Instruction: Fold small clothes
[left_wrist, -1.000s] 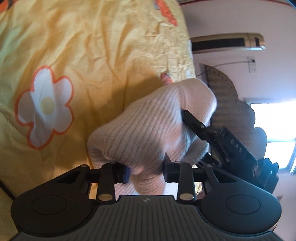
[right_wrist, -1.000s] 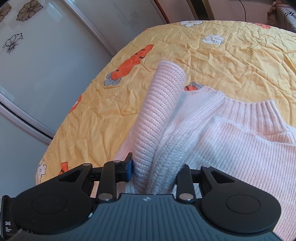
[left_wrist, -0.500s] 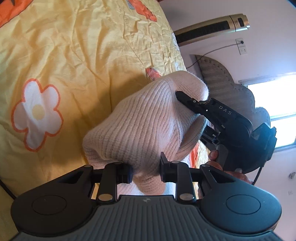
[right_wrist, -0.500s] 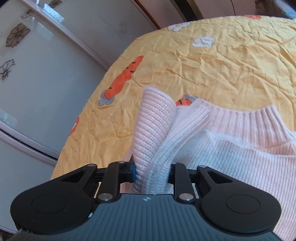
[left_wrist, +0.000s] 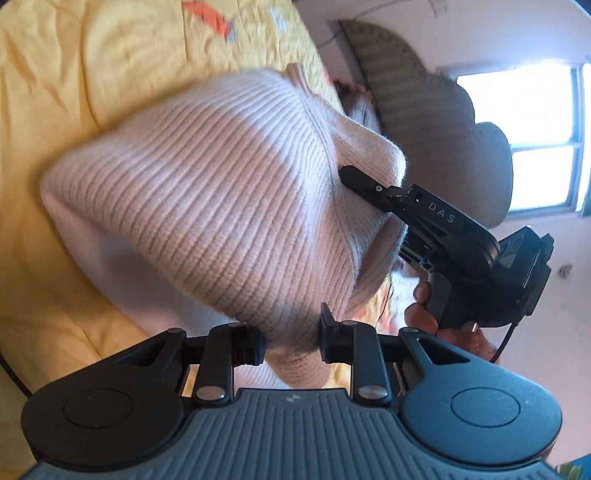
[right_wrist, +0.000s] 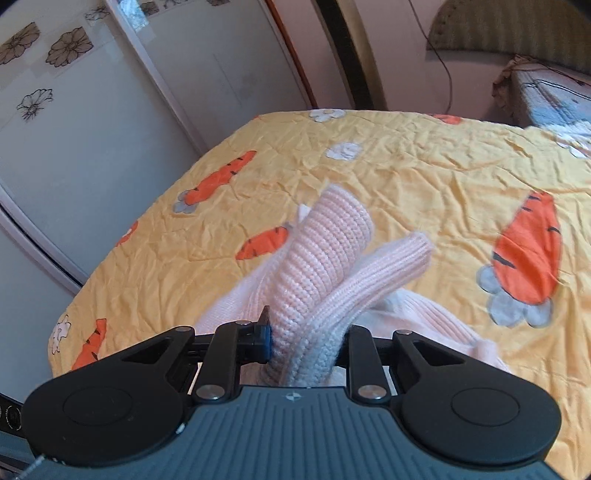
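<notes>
Left wrist view: left gripper (left_wrist: 290, 341) clenched on a bunched pink knit sweater (left_wrist: 221, 192), raised above the yellow carrot-print bedspread (left_wrist: 74, 74); right gripper (left_wrist: 347, 177) bites the same fold; right wrist view: right gripper (right_wrist: 306, 349) clamps two ribbed layers of sweater (right_wrist: 321, 266); no containers visible.

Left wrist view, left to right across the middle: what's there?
Yellow quilted bedspread → pink ribbed knit sweater → black right gripper clamped on it → bright window.
</notes>
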